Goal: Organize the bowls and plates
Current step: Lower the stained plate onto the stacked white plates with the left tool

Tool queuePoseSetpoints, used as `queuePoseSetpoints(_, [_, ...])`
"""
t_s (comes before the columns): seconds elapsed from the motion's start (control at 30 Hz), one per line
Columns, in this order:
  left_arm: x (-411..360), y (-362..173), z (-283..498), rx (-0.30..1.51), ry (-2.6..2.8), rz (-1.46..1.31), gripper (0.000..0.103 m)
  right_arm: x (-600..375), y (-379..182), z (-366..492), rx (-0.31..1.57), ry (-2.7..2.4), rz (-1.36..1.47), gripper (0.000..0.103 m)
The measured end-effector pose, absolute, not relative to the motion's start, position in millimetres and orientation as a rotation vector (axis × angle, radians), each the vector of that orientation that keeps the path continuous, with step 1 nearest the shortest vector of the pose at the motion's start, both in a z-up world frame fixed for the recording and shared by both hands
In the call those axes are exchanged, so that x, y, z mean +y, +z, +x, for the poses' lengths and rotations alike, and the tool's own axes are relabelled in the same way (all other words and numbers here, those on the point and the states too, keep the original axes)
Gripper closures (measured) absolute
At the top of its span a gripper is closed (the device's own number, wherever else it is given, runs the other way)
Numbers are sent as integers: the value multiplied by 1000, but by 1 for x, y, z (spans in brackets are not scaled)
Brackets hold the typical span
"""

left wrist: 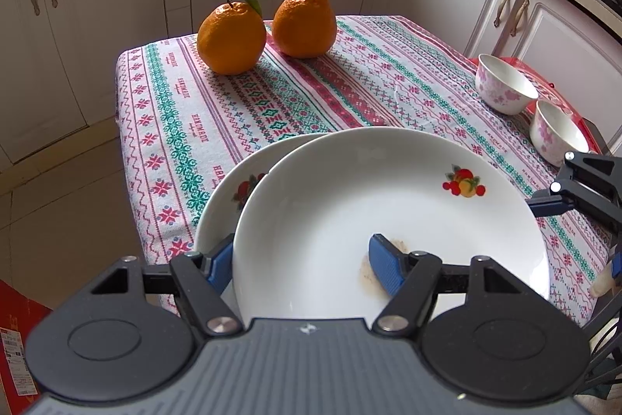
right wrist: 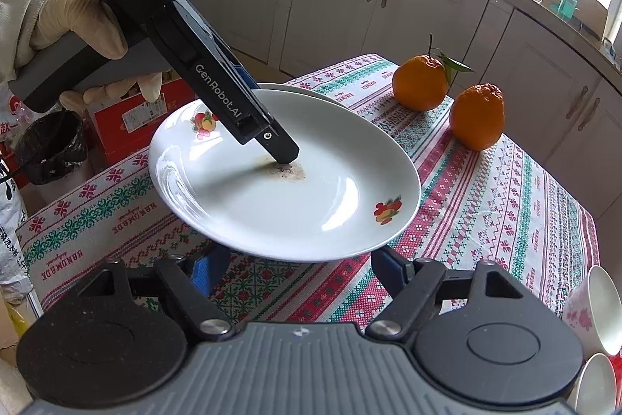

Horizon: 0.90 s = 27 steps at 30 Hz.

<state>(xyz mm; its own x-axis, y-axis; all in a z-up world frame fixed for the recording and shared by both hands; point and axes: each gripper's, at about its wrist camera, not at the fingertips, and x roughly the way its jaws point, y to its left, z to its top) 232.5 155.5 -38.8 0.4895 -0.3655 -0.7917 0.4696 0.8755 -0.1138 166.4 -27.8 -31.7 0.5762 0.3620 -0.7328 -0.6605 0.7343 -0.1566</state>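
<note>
My left gripper (left wrist: 303,263) is shut on the near rim of a white plate (left wrist: 388,205) with fruit prints. One blue finger (left wrist: 385,267) presses on a brown smear inside it; the other is below the rim. In the right wrist view this plate (right wrist: 311,205) hangs tilted above the tablecloth, with the left gripper's upper finger (right wrist: 280,146) on it. A second, matching plate (left wrist: 221,197) lies partly hidden behind it. My right gripper (right wrist: 299,269) stands open just under the plate's near edge, holding nothing. Two floral bowls (left wrist: 505,84) (left wrist: 559,135) sit at the right.
Two oranges (left wrist: 231,37) (left wrist: 303,22) stand at the far end of the patterned tablecloth (left wrist: 350,84). The bowls rest on a red tray (left wrist: 544,76) at the table's right edge. White cabinets surround the table; boxes and a bin (right wrist: 50,146) stand on the floor.
</note>
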Motion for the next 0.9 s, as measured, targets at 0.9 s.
queuePoseSetpoints(0.9, [157, -33, 224, 966, -489, 147, 33, -30, -33, 169, 741, 657, -437, 19])
